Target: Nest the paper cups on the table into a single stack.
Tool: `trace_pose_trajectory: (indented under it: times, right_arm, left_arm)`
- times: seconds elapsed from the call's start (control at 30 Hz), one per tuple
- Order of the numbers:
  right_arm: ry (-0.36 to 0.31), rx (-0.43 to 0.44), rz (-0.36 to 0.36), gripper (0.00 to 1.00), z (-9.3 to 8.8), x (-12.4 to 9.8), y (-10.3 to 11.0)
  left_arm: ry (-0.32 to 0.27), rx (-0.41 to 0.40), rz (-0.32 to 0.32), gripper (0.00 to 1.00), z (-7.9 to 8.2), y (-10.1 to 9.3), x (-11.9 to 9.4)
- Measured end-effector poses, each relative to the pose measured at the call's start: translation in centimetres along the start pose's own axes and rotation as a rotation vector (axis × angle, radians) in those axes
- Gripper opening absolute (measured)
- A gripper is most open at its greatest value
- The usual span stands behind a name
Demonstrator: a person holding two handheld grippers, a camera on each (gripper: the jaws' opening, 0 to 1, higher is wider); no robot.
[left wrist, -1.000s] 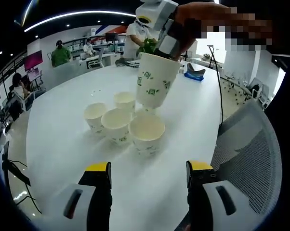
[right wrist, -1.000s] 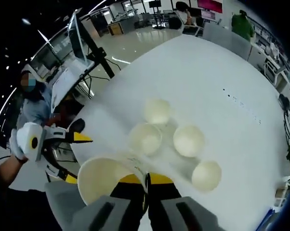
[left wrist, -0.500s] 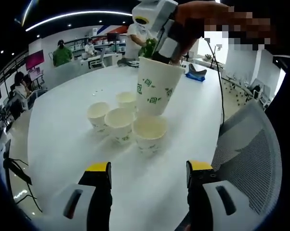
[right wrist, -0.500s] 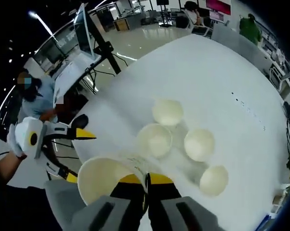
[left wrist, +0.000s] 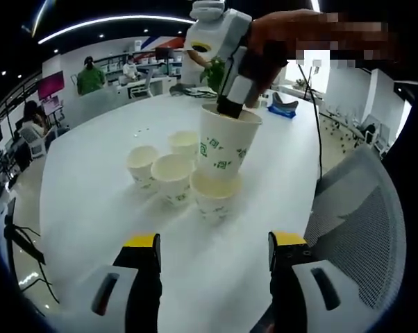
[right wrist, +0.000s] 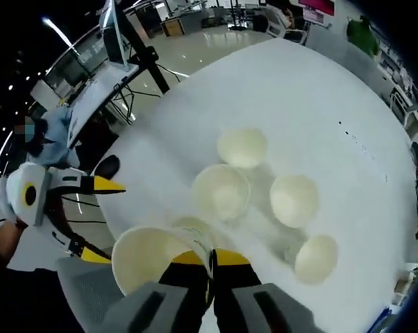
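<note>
The held paper cup (left wrist: 225, 144) stands upright, mouth up and long axis vertical, its base sunk into the mouth of the nearest cup (left wrist: 214, 200) on the white table (left wrist: 98, 201). In the right gripper view this held cup (right wrist: 148, 260) lies closest to the lens, its open mouth facing the camera, and the right tool (right wrist: 210, 262) has its yellow-tipped jaws pressed together on the rim. In the left gripper view the same right tool (left wrist: 231, 105) reaches down from above and pinches the rim at the far side. The left tool (left wrist: 214, 244) hangs low over the near table edge with its jaws spread wide apart and nothing between them; in the right gripper view it (right wrist: 96, 218) sits off the table edge at the left.

Half a second earlier the held cup hung above the nearest cup with a gap; now it has come down into it, hiding most of that cup's mouth.

Beyond the pair stand three more cups, all upright: a middle cup (left wrist: 173, 177), a left cup (left wrist: 142, 166) and a far cup (left wrist: 184, 144), grouped closely together. A grey mesh chair (left wrist: 355, 222) sits beside the table at the right.
</note>
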State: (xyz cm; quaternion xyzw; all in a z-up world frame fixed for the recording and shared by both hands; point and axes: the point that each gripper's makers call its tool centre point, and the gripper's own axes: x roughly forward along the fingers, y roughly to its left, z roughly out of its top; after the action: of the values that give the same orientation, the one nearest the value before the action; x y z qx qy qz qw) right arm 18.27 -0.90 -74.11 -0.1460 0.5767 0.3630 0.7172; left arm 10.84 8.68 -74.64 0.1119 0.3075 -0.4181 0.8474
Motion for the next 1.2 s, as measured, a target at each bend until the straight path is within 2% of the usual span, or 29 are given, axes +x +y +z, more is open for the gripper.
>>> trace_pose_trajectory:
  times: [0.23, 0.53, 0.7, 0.77, 1.2]
  right_arm:
    - [0.024, -0.005, 0.001, 0.00, -0.2, 1.1, 0.3]
    - [0.052, -0.021, -0.013, 0.00, -0.8, 2.1, 0.4]
    - [0.061, -0.024, -0.016, 0.00, -0.9, 2.1, 0.3]
    - [0.064, -0.026, -0.019, 0.00, -0.9, 2.2, 0.2]
    - [0.078, -0.034, -0.019, 0.00, -0.9, 2.8, 0.2]
  left_arm:
    - [0.001, -0.004, 0.002, 0.61, -0.8, 0.9, 0.2]
    - [-0.002, -0.005, 0.008, 0.61, -0.2, 0.4, -0.5]
    - [-0.001, -0.007, 0.010, 0.61, -0.7, 1.1, -0.3]
    - [-0.002, -0.007, 0.009, 0.61, -0.2, 0.5, -0.6]
    - [-0.002, -0.011, 0.007, 0.61, -0.8, 1.1, -0.2]
